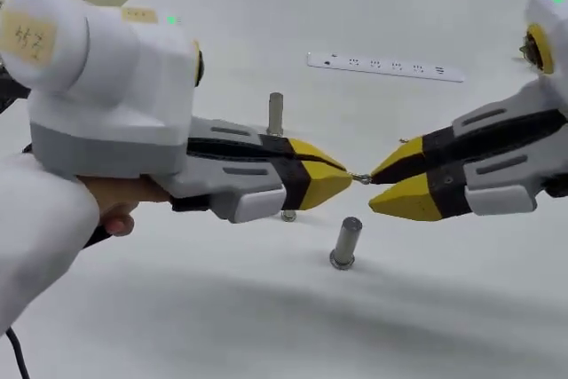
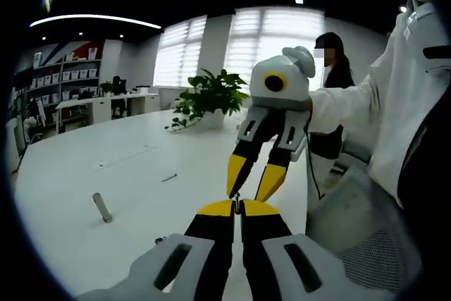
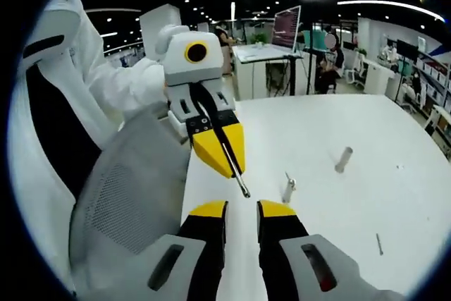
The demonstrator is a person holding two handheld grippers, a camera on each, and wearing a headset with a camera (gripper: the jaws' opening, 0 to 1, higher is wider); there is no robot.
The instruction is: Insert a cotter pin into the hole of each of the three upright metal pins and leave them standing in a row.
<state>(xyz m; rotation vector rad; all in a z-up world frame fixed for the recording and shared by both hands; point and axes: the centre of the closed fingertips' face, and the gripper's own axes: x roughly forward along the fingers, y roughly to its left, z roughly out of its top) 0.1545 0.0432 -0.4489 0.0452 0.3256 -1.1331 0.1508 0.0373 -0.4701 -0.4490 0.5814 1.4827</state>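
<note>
Table (image 1: 222,326): white, power strip (image 1: 386,66) far right | Left gripper (image 1: 349,175): above table, jaws closed, pinching cotter pin (image 1: 362,178), its end jutting right | Right gripper (image 1: 372,191): jaws parted, empty, tips just beside cotter pin | Far pin (image 1: 275,113), near pin (image 1: 346,241): upright | Third pin (image 1: 288,215): partly hidden under left gripper

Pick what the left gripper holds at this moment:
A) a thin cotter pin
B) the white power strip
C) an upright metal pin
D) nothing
A: a thin cotter pin juts from the shut tips of the left gripper, and the right gripper faces it with its jaws apart.
</note>
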